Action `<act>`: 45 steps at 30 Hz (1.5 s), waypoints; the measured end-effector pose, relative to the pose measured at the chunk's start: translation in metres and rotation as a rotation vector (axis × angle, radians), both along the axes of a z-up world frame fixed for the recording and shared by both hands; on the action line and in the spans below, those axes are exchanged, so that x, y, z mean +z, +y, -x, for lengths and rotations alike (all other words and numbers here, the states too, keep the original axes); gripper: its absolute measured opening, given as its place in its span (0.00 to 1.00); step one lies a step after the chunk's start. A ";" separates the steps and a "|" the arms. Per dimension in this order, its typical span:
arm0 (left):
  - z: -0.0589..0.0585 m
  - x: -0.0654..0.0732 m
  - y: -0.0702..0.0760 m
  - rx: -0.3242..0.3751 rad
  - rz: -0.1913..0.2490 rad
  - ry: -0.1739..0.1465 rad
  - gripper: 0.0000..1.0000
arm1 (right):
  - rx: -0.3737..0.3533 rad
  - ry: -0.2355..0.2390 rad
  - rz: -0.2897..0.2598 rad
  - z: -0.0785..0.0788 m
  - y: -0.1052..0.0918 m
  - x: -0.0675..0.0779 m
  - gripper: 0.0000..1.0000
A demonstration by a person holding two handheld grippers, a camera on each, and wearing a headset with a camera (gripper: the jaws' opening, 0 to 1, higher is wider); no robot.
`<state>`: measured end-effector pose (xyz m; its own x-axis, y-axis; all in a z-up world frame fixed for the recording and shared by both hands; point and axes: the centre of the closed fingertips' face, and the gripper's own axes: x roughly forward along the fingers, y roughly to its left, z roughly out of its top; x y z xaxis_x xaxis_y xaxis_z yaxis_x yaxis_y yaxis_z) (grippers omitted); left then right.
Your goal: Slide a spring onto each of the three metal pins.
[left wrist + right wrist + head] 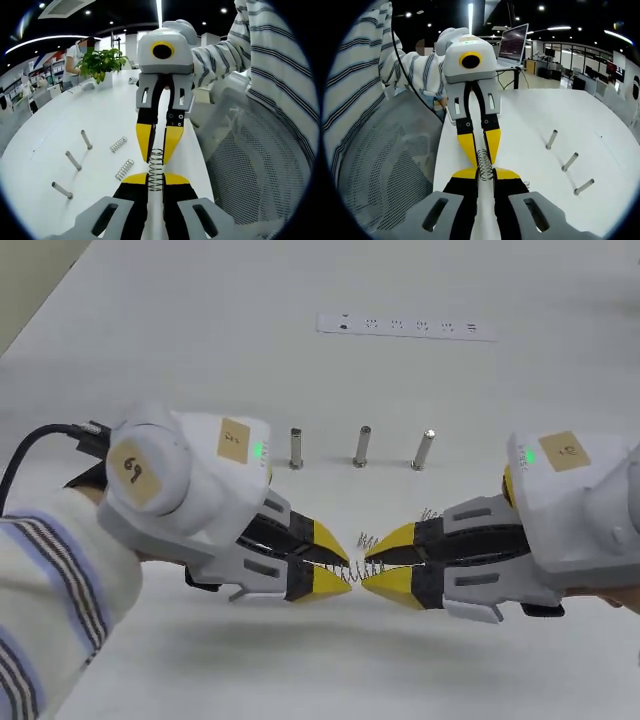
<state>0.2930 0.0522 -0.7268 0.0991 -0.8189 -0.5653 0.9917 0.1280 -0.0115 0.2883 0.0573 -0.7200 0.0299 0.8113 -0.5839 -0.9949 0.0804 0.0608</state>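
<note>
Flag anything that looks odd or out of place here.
One spring is pinched at both ends, by the left gripper and the right gripper at once. Two more springs lie loose on the table; all three pins stand bare. Nothing looks damaged.

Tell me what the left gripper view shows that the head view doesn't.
The left gripper view adds a potted plant and a mesh chair. The head view adds a power strip and a black cable. Shared: three bare pins, two loose springs, and the left gripper and right gripper, each shut on an end of one spring.
</note>
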 end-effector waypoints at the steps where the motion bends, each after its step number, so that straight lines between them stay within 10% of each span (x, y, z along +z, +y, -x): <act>1: 0.000 0.000 -0.001 -0.002 0.002 -0.003 0.02 | 0.005 0.002 0.012 0.000 0.000 0.000 0.08; 19: 0.007 -0.011 -0.016 0.009 0.028 0.005 0.02 | 0.089 -0.019 0.200 0.008 -0.011 -0.006 0.08; 45: 0.010 -0.018 -0.030 0.026 0.076 0.009 0.02 | 0.159 0.005 0.322 0.011 -0.020 -0.010 0.07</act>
<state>0.2831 0.0223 -0.7450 0.1160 -0.8565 -0.5029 0.9879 0.1520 -0.0311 0.2768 0.0373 -0.7303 -0.0854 0.5797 -0.8104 -0.9963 -0.0592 0.0626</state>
